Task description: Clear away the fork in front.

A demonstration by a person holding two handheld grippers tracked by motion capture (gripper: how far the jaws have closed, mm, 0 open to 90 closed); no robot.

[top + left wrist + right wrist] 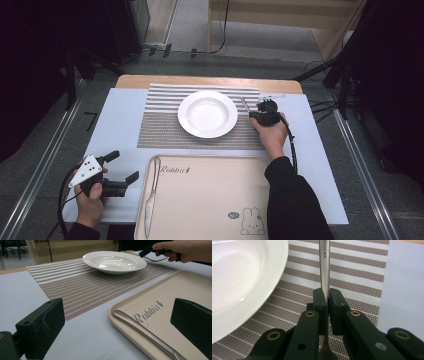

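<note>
- Two pieces of cutlery matter now: a fork (325, 267) clamped in the right gripper (327, 298), just right of the plate (208, 114), and a knife (151, 195) lying in the tray (210, 220), on the near side of the plate
- Right gripper's jaws are pressed together on the fork's handle, which runs straight on between them, roughly along the plate's right rim, over the striped mat (160, 127); its tines point back toward the hand (270, 135), judging by the left gripper view
- Setting it down beside the plate calls, I judge, for lowering it with that long axis kept parallel to the rim
- Left gripper (120, 170) has its jaws wide apart on nothing, well short of the plate, just beside the tray's left edge
- Knife's handle end (120, 314) lies between those open jaws, its length running toward the plate, so the left hand (92, 200) is the nearer one for it
</note>
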